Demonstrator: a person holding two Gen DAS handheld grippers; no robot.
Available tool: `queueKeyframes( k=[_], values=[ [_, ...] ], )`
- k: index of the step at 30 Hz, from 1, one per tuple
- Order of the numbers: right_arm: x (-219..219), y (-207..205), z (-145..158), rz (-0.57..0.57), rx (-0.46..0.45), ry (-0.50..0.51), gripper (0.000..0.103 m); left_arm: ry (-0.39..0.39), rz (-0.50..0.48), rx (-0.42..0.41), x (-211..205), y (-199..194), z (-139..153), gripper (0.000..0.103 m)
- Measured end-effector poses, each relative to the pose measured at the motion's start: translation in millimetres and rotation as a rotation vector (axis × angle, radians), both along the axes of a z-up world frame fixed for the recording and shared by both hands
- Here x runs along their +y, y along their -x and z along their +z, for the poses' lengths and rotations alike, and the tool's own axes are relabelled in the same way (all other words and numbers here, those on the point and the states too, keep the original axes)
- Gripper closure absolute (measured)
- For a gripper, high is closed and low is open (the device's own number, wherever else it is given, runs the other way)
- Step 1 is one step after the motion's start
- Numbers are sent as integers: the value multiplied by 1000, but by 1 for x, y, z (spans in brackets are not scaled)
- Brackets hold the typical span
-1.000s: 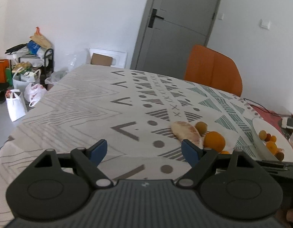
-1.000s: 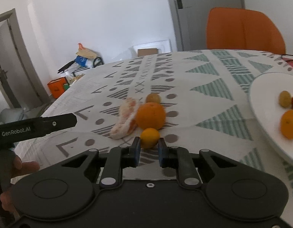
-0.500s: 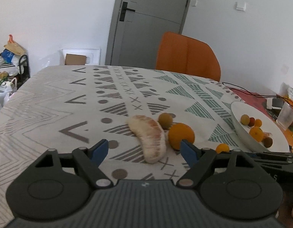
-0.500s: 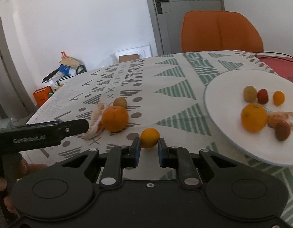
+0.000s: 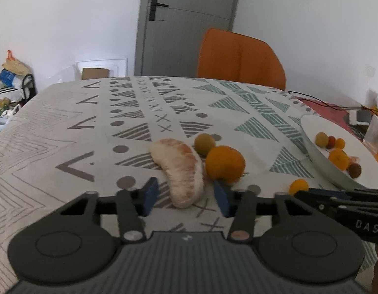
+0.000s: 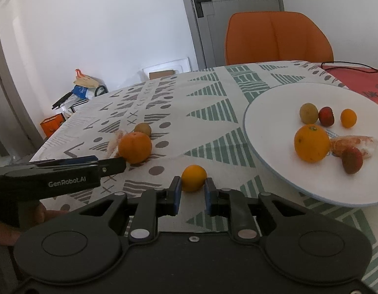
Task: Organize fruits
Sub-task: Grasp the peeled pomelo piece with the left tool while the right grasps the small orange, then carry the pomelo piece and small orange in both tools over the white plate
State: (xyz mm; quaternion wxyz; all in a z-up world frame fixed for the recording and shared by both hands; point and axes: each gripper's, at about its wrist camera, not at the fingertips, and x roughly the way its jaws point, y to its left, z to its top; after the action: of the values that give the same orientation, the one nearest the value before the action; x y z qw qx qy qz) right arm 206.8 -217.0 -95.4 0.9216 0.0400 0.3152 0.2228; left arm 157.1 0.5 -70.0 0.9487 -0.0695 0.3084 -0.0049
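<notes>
A peeled pomelo segment (image 5: 181,166) lies on the patterned tablecloth beside a large orange (image 5: 225,163) and a small greenish fruit (image 5: 204,143). My left gripper (image 5: 184,183) straddles the segment's near end. Its jaws are closing, with a slim gap on each side. In the right wrist view my right gripper (image 6: 193,183) is shut on a small orange fruit (image 6: 193,177) low over the cloth, and its jaws are starting to open. Just to its right stands the white plate (image 6: 269,112), which holds several fruits, including an orange (image 6: 311,143).
An orange chair (image 5: 240,58) stands at the table's far side before a grey door. A red mat (image 6: 355,78) with cables and a clear cup (image 5: 375,134) lie beyond the plate. Bags and boxes (image 6: 86,85) clutter the floor at the left.
My left gripper has come up to the pomelo segment and narrowed its jaws around it. My right gripper has carried the small orange fruit rightwards, close to the plate's rim.
</notes>
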Motion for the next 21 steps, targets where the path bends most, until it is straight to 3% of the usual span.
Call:
queueKeyframes(
  k=[2,11,19,21],
  values=[
    [2,0,0,0,-2,3,78,22,6,2,7,0,0,74],
    [9,-3,0,9,-8,3,62,51,9,10,15,9,3,74],
    [15,-7,-1,-1,-25,25,63,72,20,26,19,29,5,74],
    [17,-6,-1,-5,-32,49,75,74,22,30,21,35,5,74]
  ],
)
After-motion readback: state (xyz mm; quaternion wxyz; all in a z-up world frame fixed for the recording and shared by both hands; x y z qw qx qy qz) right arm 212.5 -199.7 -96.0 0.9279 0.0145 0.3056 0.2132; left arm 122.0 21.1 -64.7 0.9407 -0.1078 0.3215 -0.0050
